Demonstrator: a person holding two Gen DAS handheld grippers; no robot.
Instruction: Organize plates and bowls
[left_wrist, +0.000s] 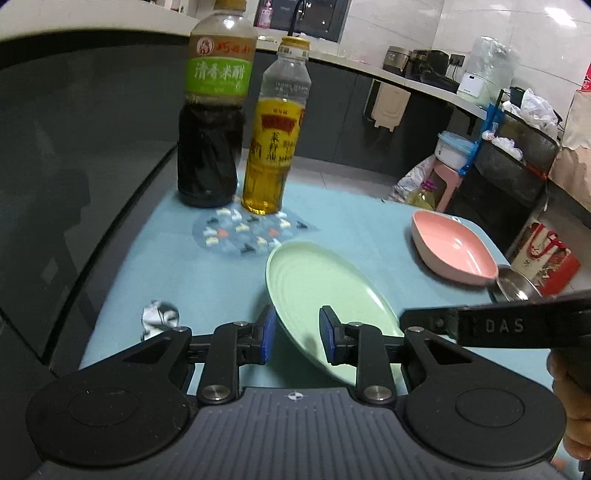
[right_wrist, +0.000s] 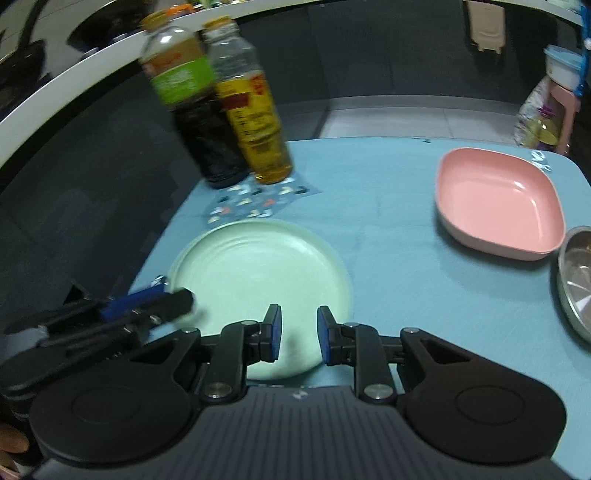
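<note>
Green plate (right_wrist: 258, 280) lies flat on the blue desk (right_wrist: 388, 295), lower centre of the right wrist view; left tool (left_wrist: 297, 334) straddles its near rim, pads apart, not pressing; right tool (right_wrist: 299, 334) hovers over the plate with a narrow gap, nothing held; pink dish (right_wrist: 498, 206) sits at right, touching a steel bowl (right_wrist: 576, 284); two bottles (left_wrist: 236, 147) stand upper left.

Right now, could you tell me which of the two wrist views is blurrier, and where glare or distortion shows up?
Right wrist view: clearly blurrier, the two bottles smeared and leaning, glare on the pink dish. Left wrist view: sharper, vinegar bottle label readable, green plate slightly soft; fisheye bends the countertop edge.
</note>
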